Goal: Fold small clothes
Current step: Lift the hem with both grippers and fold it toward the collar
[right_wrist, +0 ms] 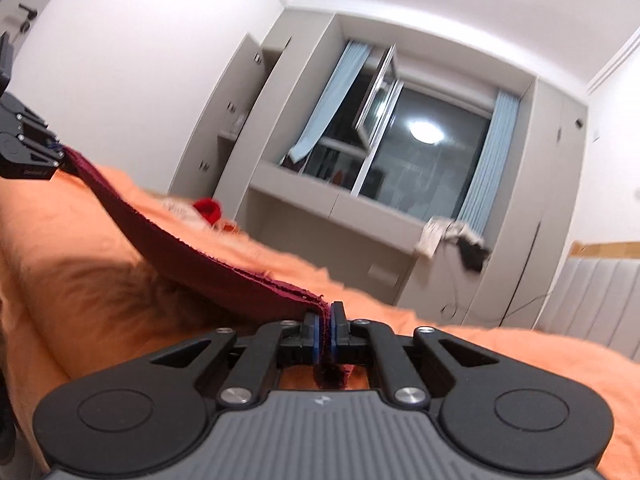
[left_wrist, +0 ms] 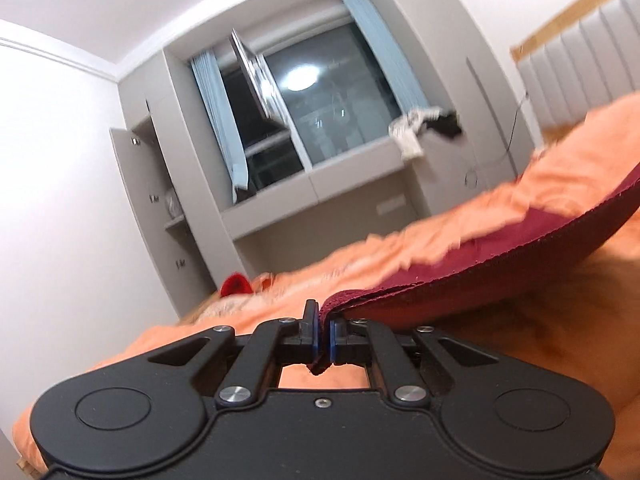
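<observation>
Now my left tongs (left_wrist: 323, 336) and right tongs (right_wrist: 325, 336) each clench one end of the dark red garment (right_wrist: 224, 276), stretched above the orange bed (right_wrist: 520, 364). I judge this the lift before folding; next, lay it flat.

A bed covered in rumpled orange fabric bedding (right_wrist: 500, 344) is carrying the items. A small bright red cloth item (right_wrist: 207, 209) is lying on its far end, beside pale patterned fabric too blurred to identify.
</observation>
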Tool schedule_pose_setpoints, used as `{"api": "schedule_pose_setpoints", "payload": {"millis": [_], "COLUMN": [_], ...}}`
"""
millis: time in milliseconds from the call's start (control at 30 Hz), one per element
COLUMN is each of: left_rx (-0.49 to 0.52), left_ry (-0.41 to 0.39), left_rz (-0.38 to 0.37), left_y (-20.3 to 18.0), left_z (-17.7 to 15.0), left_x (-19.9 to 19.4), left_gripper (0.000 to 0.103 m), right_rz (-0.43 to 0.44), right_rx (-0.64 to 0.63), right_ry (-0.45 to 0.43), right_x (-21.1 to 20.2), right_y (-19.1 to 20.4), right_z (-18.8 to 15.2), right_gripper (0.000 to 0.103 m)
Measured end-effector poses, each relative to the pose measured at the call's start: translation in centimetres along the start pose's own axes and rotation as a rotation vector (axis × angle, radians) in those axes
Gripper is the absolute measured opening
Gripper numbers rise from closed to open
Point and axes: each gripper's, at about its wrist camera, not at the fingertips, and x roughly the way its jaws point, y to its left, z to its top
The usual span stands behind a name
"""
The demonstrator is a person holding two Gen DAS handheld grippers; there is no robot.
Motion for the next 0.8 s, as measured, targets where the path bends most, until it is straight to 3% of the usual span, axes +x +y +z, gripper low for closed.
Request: {"api": "schedule_pose_setpoints", "payload": {"millis": [267,400,600,800], "left_rx": [-0.063,-0.069,-0.102,-0.155], "left_ry": [-0.102,-0.101,-0.078,-0.047], "left_rz": [-0.050,-0.088,-0.081,-0.037], "left_y": [1.6,1.6,1.4,1.8], "left_z": [2.4,3.2,4.0,5.9], "left_x": [-10.1,-11.7,-8.9,-0.4], "left_gripper": [0.004,0.005,0.005,0.005], "right_rz": [-0.001,-0.006,-0.025,-0.060], "right_rx": [0.051,0.069,0.087,0.014], "right_ry": [-0.091,-0.102,-0.103,-0.084], "right_x": [-10.2,-11.4,-7.0,3.8], "right_y": [-1.1,-1.7,-3.5,-4.8], "right_z": [2.4,2.7,2.8,4.3], "right_gripper": [0.005,0.005,0.005,0.005]}}
